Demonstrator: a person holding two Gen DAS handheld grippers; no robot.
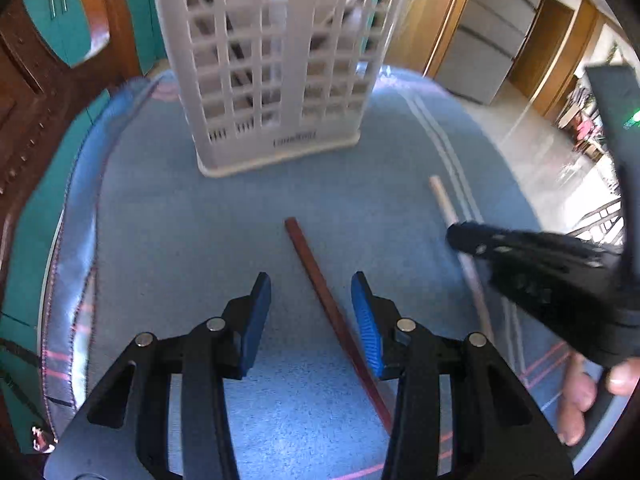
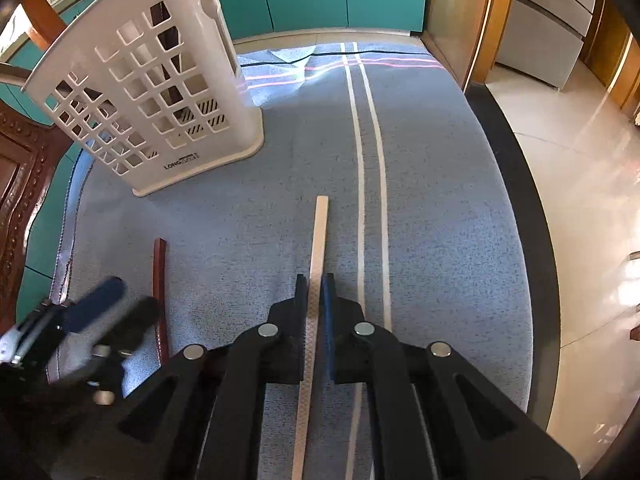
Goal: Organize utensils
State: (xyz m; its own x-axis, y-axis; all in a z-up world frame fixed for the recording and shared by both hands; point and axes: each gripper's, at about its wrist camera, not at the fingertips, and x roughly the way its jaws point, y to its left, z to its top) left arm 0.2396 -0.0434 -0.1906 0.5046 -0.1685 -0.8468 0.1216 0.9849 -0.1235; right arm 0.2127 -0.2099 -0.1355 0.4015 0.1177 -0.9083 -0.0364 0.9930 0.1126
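A: Where the blue cloth (image 2: pixel 248 216) ends on the right, a dark table edge (image 2: pixel 516 184) drops to pale floor; the near middle lies bare around two sticks.

B: And the white basket (image 2: pixel 160 92)?

A: It stands at the far left, upright on the cloth; dark handles show through its lattice, too blurred to name.

B: The tools?

A: The right gripper (image 2: pixel 315 286) is pressed together on the pale stick (image 2: pixel 320 236), which runs away from it toward the basket side; the left gripper (image 1: pixel 311 286) stands spread, the reddish stick (image 1: pixel 316 268) lying slantwise between its blue pads (image 1: pixel 256 312), nearer the right one.

B: Any difference between views?

A: Only the left view shows fingers (image 1: pixel 576 400) behind the right tool; the right view shows the cloth's far edge and white stripes (image 2: pixel 368 160).
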